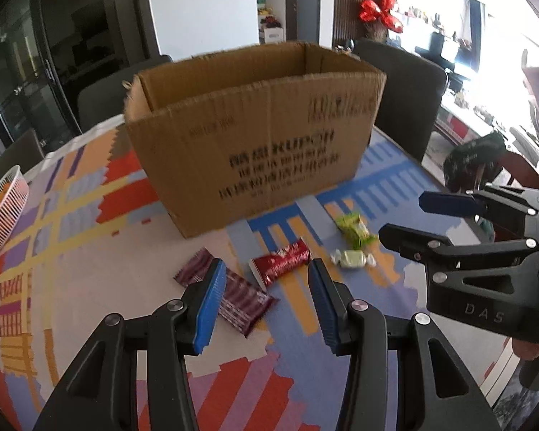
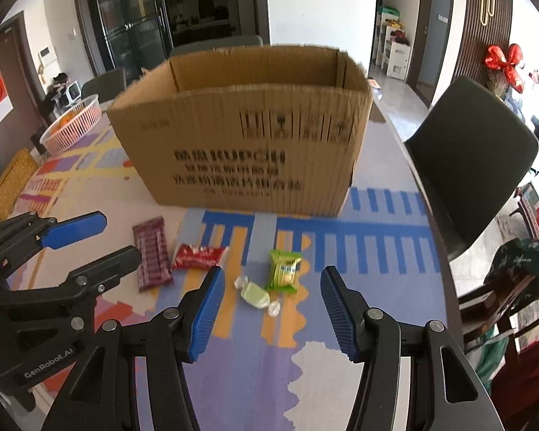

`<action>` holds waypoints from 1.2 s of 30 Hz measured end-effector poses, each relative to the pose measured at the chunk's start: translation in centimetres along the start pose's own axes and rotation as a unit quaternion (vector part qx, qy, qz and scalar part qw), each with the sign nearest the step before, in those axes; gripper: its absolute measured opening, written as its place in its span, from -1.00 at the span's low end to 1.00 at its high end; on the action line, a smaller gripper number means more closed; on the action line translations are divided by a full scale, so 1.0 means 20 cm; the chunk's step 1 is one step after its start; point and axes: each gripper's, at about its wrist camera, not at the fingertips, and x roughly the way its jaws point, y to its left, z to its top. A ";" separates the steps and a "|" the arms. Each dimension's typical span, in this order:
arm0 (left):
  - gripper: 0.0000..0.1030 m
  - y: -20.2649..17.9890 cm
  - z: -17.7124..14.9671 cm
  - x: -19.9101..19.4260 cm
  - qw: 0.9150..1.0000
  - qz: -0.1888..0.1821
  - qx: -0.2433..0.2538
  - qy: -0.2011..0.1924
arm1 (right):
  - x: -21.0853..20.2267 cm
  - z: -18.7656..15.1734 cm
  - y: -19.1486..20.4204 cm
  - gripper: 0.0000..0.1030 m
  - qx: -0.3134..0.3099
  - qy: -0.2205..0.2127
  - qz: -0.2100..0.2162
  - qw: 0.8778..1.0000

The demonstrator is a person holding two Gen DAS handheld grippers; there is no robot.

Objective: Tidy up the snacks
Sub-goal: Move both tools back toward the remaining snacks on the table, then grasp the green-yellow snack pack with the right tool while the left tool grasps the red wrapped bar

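An open cardboard box [image 1: 255, 136] [image 2: 240, 136] stands on the patterned tablecloth. In front of it lie a purple bar [image 1: 230, 296] [image 2: 152, 255], a red wrapper [image 1: 282, 262] [image 2: 197, 256], a green packet [image 1: 354, 231] [image 2: 284, 269] and a pale green twist-wrapped candy [image 1: 352, 259] [image 2: 257, 295]. My left gripper [image 1: 266, 269] is open and empty, just above the purple bar and red wrapper. My right gripper [image 2: 271, 276] is open and empty, over the candy and green packet. Each gripper shows in the other's view, the right [image 1: 402, 215] and the left [image 2: 120, 235].
A pink wire basket [image 1: 3, 212] [image 2: 72, 124] with oranges sits at the table's far left. A woven yellow mat [image 2: 10, 183] lies left. Dark chairs [image 2: 474, 151] [image 1: 399, 82] stand behind and right of the table. The table edge runs along the right.
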 end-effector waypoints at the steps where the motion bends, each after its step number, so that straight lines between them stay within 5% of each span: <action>1: -0.08 0.00 -0.01 0.02 1.000 -0.003 0.002 0.005 | 0.01 -0.01 0.00 0.10 0.000 0.003 0.000 1.000; 19: -0.06 -0.02 -0.02 0.34 0.998 -0.017 0.035 0.053 | 0.27 -0.01 -0.08 0.10 0.018 0.041 -0.001 0.999; 36: -0.07 0.02 0.04 0.47 0.998 -0.033 0.000 0.060 | 0.41 0.01 -0.15 0.06 0.037 0.057 0.004 0.998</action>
